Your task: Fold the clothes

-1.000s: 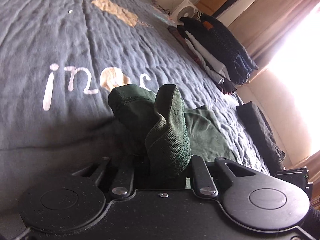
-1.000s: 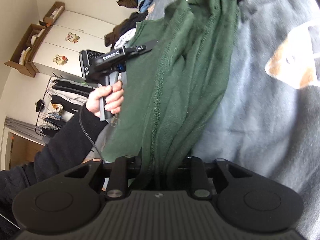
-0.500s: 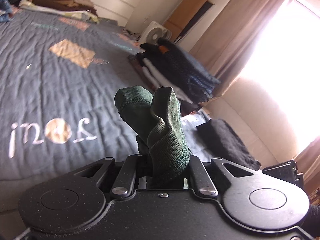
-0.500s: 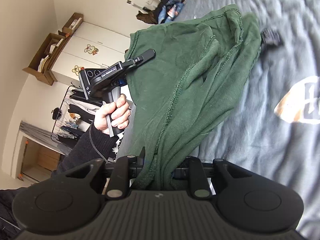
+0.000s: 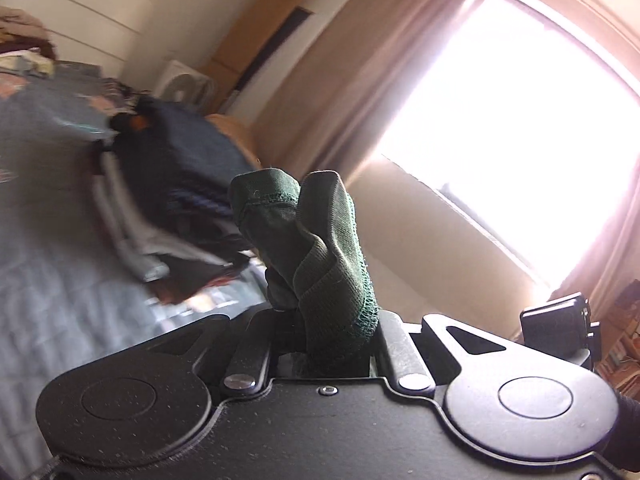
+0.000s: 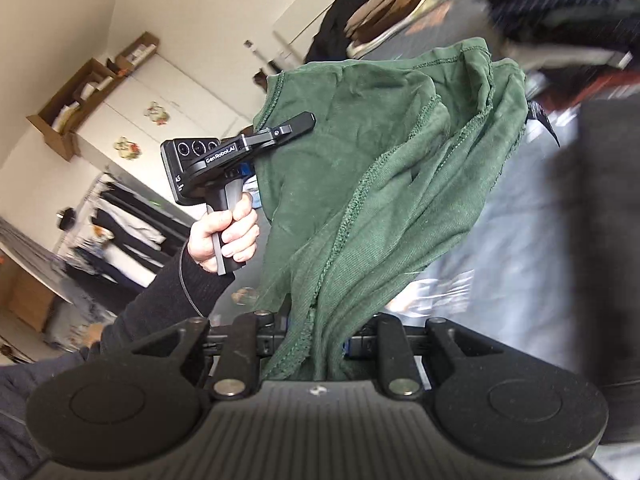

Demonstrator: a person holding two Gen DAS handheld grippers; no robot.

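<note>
Both grippers' fingertips hidden by bunched dark green cotton shirt (clamped in each); only right view, centre-left, shows left gripper.

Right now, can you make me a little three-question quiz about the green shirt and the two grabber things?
1. True or false: the dark green cotton shirt lies flat on the grey quilted bedspread.
2. What does the left gripper pinch?
3. The right gripper is: A open and empty, B shut on the shirt, C holding a sock.

Key: 1 false, it hangs lifted between both grippers. 2 a ribbed edge of the shirt. 3 B.
</note>
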